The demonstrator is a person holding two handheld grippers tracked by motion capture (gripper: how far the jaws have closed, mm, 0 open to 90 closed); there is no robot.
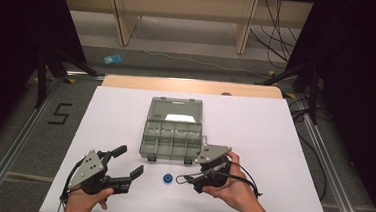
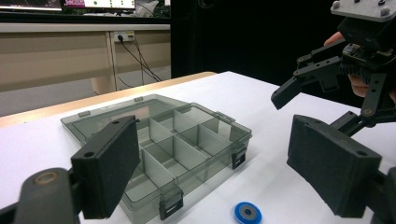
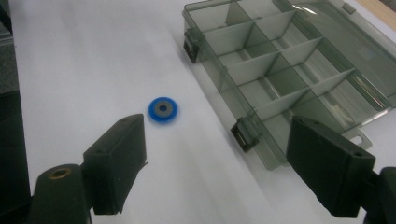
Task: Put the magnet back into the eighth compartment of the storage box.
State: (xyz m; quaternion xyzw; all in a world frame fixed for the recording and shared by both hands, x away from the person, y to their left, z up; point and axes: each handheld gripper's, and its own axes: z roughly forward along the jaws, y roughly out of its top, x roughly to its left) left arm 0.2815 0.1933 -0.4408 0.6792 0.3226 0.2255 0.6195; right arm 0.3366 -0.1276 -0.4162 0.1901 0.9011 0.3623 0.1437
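A small blue disc [image 1: 168, 178], likely light, stiff and slippery, lies flat between the spread, empty left gripper [image 1: 131, 161] and right gripper [image 1: 189, 178]; pinch it across its rim

Left gripper [image 1: 127, 163]: held low in left hand [image 1: 85, 201], fingers [image 2: 109, 170] spread wide, nothing between them, pointing right and forward. Right gripper [image 1: 187, 178]: gripped in right hand [image 1: 230, 186], fingers [image 3: 119, 161] wide apart, empty, aimed leftward toward left fingers.
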